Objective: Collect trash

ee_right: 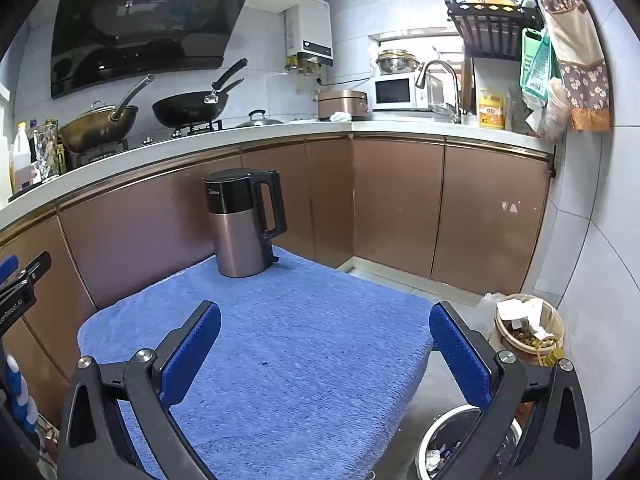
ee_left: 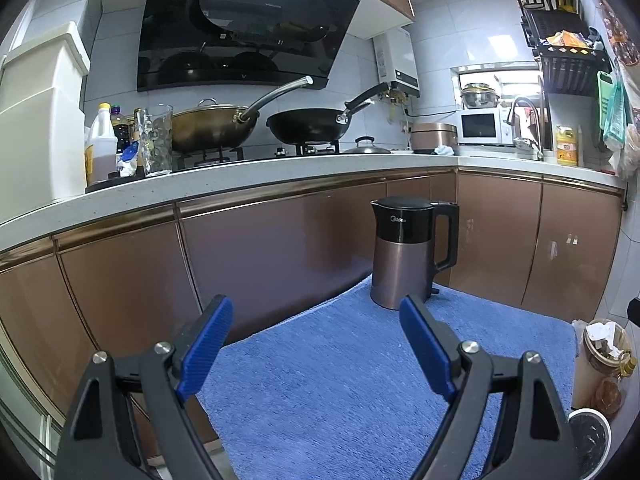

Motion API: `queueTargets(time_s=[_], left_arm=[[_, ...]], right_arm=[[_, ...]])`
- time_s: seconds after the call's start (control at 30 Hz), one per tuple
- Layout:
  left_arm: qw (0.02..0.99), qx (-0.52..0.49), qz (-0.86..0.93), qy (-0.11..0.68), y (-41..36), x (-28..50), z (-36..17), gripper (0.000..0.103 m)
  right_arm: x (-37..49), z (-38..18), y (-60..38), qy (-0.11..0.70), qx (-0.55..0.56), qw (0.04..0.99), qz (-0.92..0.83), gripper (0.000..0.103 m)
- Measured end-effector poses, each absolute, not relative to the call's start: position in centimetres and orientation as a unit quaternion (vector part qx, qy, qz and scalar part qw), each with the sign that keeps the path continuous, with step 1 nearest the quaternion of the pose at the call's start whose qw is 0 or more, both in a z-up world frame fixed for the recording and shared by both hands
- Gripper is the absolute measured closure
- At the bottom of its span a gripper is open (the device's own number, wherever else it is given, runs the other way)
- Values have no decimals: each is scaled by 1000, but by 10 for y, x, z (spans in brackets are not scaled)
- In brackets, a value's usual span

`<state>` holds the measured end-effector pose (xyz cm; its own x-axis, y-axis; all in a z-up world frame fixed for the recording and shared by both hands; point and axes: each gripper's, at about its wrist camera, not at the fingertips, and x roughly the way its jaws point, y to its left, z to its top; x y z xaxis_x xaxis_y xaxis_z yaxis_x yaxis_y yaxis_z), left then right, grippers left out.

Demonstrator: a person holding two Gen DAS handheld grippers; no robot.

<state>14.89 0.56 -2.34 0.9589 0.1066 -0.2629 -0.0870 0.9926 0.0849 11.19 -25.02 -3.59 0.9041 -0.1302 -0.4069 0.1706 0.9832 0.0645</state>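
Your left gripper (ee_left: pixel 316 312) was released, its blue pads wide apart with nothing between them, above the near left part of the blue towel (ee_left: pixel 360 380). To its left the towel's edge ran close along the brown cabinet doors (ee_left: pixel 260 248), so little room was there. The middle of the towel lay bare. At its far edge stood the kettle (ee_right: pixel 240 224), upright, with "Midea" on its black top. Your right gripper (ee_right: pixel 326 320) was also released and empty, over the towel's right edge. Beyond that edge was open floor. The trash sat low on the right: a white-rimmed bin (ee_right: pixel 444 448) holding scraps, and behind it a bucket (ee_right: pixel 528 328) with crumpled paper.
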Motion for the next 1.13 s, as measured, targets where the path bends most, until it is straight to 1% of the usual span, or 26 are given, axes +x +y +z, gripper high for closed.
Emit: queueTargets(time_s=[0.73,1.13], left_arm=[[985,35,30,164,4,151,-25,18],[986,29,24,163,6,150,-25,18]], right_arm=[[107,-41,-258,204,50,973,-95,0],[105,-42,-262,203,48,972,-104,0]])
